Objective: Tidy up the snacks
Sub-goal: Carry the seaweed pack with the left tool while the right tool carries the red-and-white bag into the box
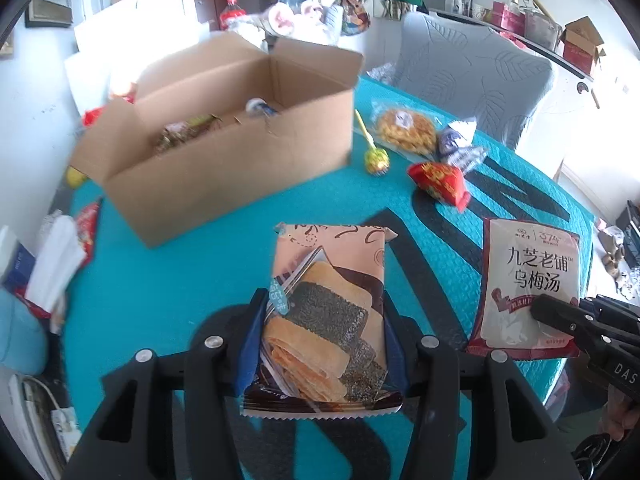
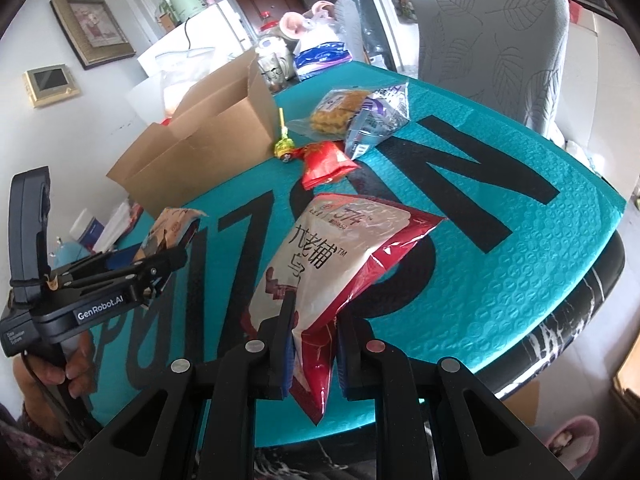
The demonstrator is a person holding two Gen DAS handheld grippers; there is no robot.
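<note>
Partly done, by the look of things. Ahead and to the left of the left gripper: cardboard box, flaps open, already holding a few wrapped snacks at its bottom. Under both grippers: teal mat with big black letters, several items on it not yet boxed.

Clamped in the right gripper, jaws pressed tight on the lower edge: white-and-red pouch, lifted and tilted, its far end just above the mat. Pinched in the left gripper, jaws narrowed on both sides: seaweed cracker pack, raised off the mat, box just beyond it.

Left to clear, beyond the right gripper and beside the box's end: round cookie in clear wrap, blue-and-white packet, red wrapped candy, and smallest, lollipop close to the box wall.

Judged remaining: two held packs into the box, then four loose pieces.
</note>
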